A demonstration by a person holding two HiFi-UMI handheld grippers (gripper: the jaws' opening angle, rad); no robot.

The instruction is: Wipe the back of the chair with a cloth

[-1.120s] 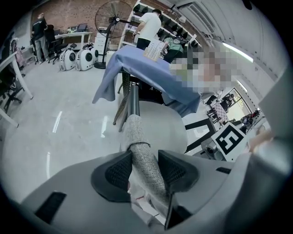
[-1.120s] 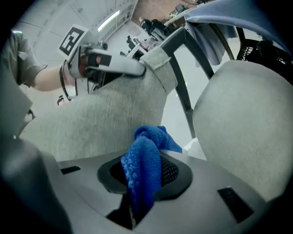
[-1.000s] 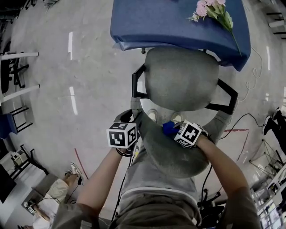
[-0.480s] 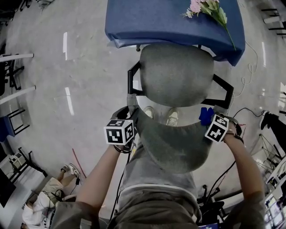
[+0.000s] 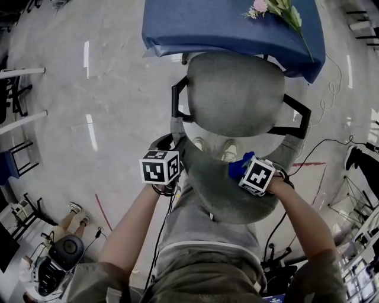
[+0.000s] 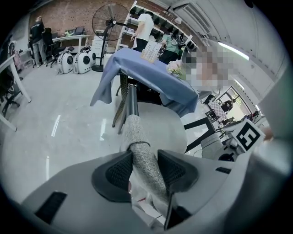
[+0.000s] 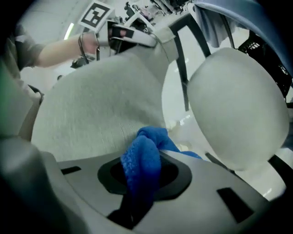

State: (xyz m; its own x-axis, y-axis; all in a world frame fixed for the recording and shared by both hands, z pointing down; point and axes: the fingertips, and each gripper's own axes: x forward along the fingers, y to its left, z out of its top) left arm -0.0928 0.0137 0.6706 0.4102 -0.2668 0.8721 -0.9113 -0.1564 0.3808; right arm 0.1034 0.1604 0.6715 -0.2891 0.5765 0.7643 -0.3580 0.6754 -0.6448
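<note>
Two hand-held grippers work on a grey office chair standing on a pale polished floor (image 5: 118,89), seen from above the person who holds them. On the left, the left hand-held gripper (image 6: 143,168) is clamped on the left edge of the chair back (image 5: 231,195). Its dark pads (image 6: 120,171) press on either side of the grey fabric rim, and the jaws stand fairly wide to take its thickness. Its marker cube sits just beside that edge in the head view.

Beyond this gripper, its own camera shows a standing fan (image 6: 110,20) against a brick wall. It also shows people at the far left of the room.

At centre, the rounded seat (image 5: 237,94) of the chair lies between two black armrests (image 5: 301,118) and is pushed up against a bench (image 5: 225,23) draped in blue fabric. A spray of pink flowers (image 5: 266,7) rests on the right part of that cover. The person's shoes (image 5: 228,151) show in the gap between seat and chair back.

To the right, the right hand-held gripper (image 7: 146,176) is closed on a bunched blue cloth (image 7: 143,155), which bulges forward out of its jaws. The cloth lies against the upper edge of the chair back, right of its middle, on the side that faces the seat. The marker cube of this gripper sits over the right part of the curved backrest. Both forearms reach down to the chair from the bottom of the head view.
</note>
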